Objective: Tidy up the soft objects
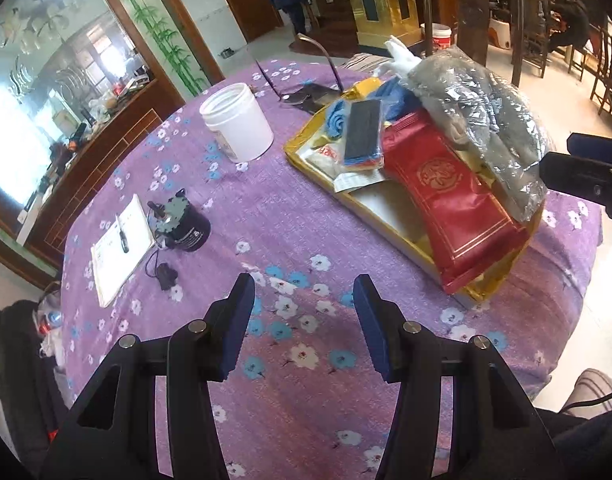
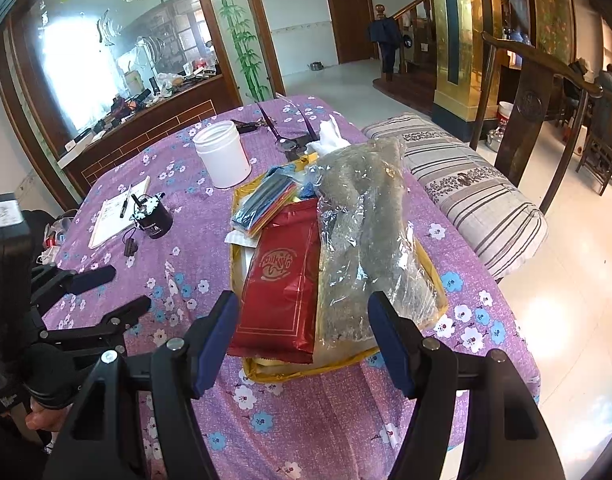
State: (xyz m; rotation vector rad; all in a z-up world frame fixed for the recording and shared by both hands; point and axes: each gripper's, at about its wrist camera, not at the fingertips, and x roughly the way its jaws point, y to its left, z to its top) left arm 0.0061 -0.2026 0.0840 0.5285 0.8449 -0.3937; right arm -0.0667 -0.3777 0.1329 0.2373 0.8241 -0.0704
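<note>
A gold tray [image 1: 481, 292] [image 2: 266, 372] on the purple floral tablecloth holds a pile of soft items: a red pouch [image 1: 453, 208] [image 2: 282, 280], a grey fabric in clear plastic [image 1: 489, 120] [image 2: 365, 232], a pack of coloured strips [image 1: 361, 136] [image 2: 262, 200] and a blue cloth [image 1: 337, 116]. My left gripper [image 1: 304, 292] is open and empty over bare cloth, left of the tray. My right gripper [image 2: 304, 308] is open and empty just in front of the tray's near edge; it also shows at the right edge of the left wrist view [image 1: 585, 168].
A white jar [image 1: 238, 120] [image 2: 224, 152] stands behind the tray. A small black cup [image 1: 186, 224] [image 2: 154, 220] and a notepad with a pen [image 1: 120, 248] [image 2: 114, 212] lie to the left. Glasses [image 1: 294, 96] lie at the back. A striped cushion [image 2: 473, 188] and a wooden chair [image 2: 529, 120] are on the right.
</note>
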